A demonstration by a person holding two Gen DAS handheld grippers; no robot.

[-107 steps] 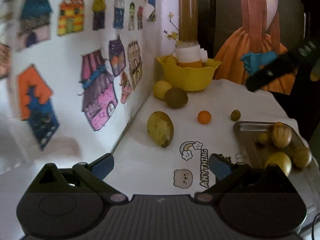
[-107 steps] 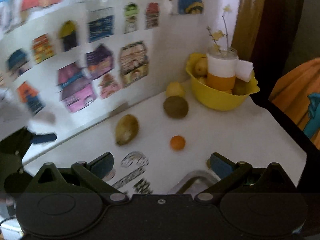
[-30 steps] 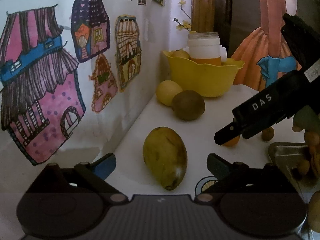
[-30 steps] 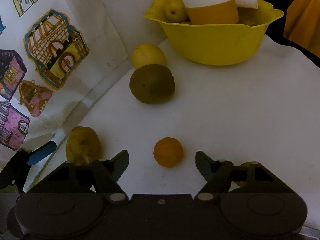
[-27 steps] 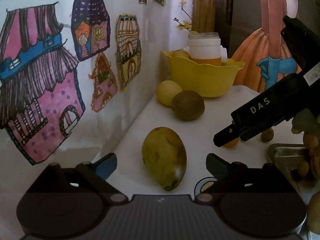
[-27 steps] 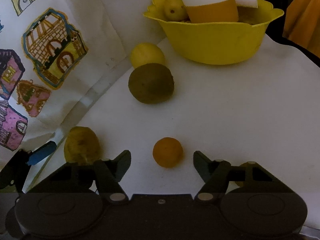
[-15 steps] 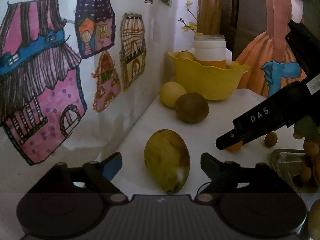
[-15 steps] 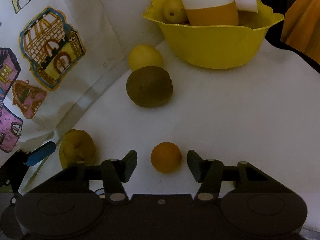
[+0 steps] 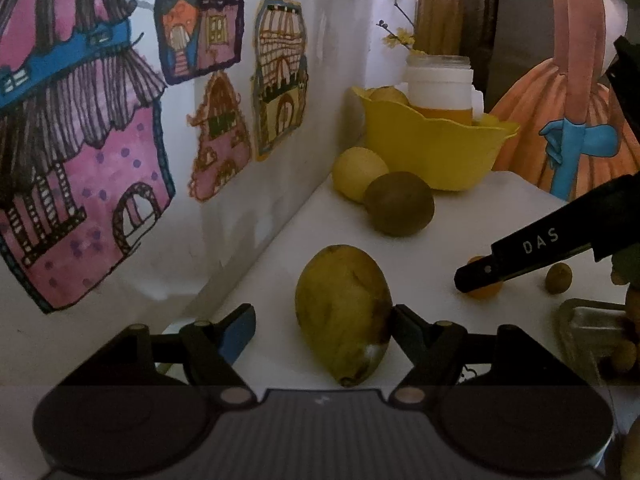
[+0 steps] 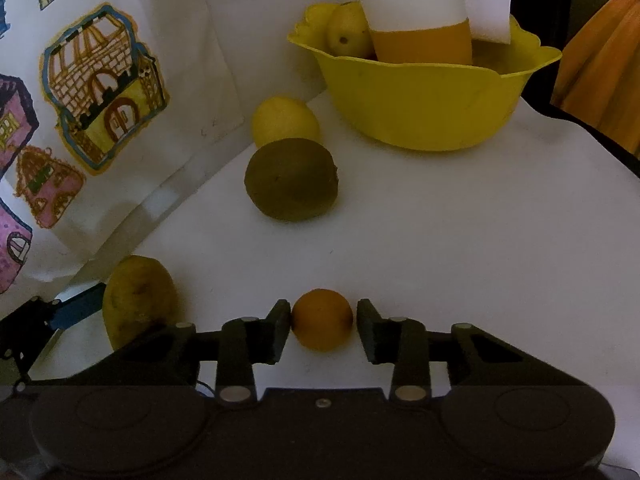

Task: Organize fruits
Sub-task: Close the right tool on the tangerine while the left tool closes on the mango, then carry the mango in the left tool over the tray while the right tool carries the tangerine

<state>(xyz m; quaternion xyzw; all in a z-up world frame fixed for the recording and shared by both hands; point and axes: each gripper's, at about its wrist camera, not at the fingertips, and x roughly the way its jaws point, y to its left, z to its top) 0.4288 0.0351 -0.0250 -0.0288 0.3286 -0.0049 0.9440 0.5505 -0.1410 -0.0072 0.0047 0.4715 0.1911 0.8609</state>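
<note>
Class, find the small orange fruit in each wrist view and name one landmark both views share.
Left wrist view: the small orange fruit sits right of centre, mostly hidden behind the right gripper's finger.
Right wrist view: it lies low at centre, between the right gripper fingers.
Shared landmark: the yellow bowl at the back.

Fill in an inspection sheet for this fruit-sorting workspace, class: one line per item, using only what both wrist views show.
Surface: white tabletop, printed stickers near its front edge.
Job's things: large yellow-green mango; small round orange fruit; brown kiwi; yellow lemon; small brown fruit; metal tray holding fruits.
Clutter: yellow scalloped plastic bowl with a white-and-orange jar and fruit inside.
Grippers: left gripper open, one finger touching the mango; right gripper open, straddling the orange fruit, slight gap on one side.
Cables: nothing seen.
Surroundings: wall with coloured house drawings; painted figure in an orange dress.
</note>
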